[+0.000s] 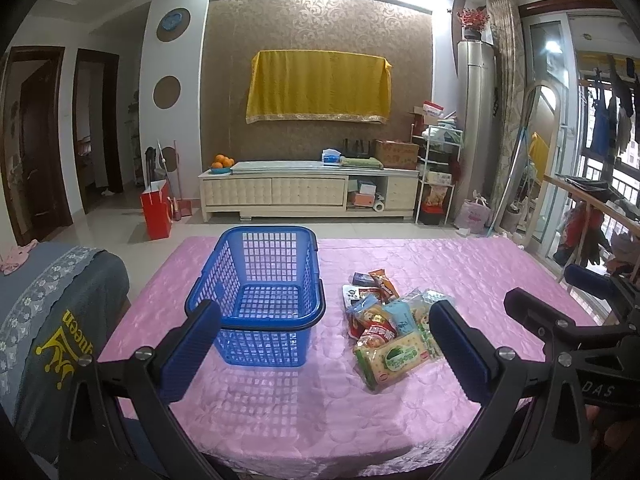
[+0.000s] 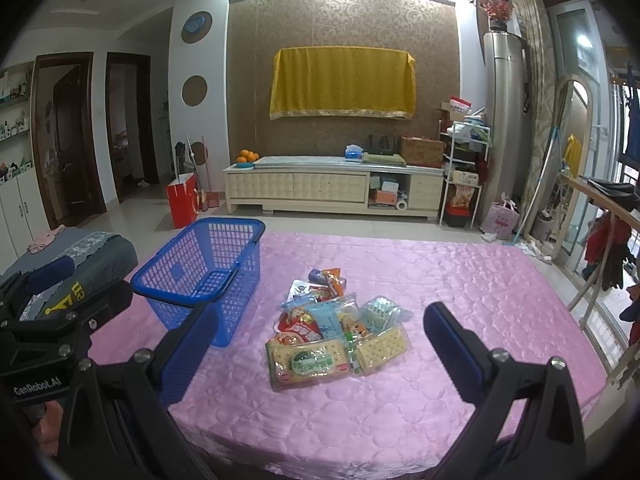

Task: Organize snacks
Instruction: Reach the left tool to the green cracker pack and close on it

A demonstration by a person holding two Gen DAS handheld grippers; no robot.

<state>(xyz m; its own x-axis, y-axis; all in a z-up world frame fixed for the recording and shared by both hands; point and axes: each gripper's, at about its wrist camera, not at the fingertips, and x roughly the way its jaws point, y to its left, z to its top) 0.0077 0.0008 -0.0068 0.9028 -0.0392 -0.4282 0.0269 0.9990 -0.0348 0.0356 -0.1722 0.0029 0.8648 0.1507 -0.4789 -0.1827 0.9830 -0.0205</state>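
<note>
snacks (image 2: 336, 332) heaped in one pile beside one blue basket (image 2: 208, 272).

The blue basket (image 1: 260, 292) hides tablecloth behind it; packet (image 2: 306, 362) lettering is unreadable.

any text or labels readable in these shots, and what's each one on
"GenRobot.AI": on the left gripper body, seen from the right wrist.
"DAS": the visible end of a word on the right gripper body, seen from the left wrist; the rest is cut off.
"ueen": yellow letters, upside down, beside a crown on the grey cloth; the start is hidden.
Snack packs: print too small and blurred to read.
Cardboard box: print too blurred to read.
</note>
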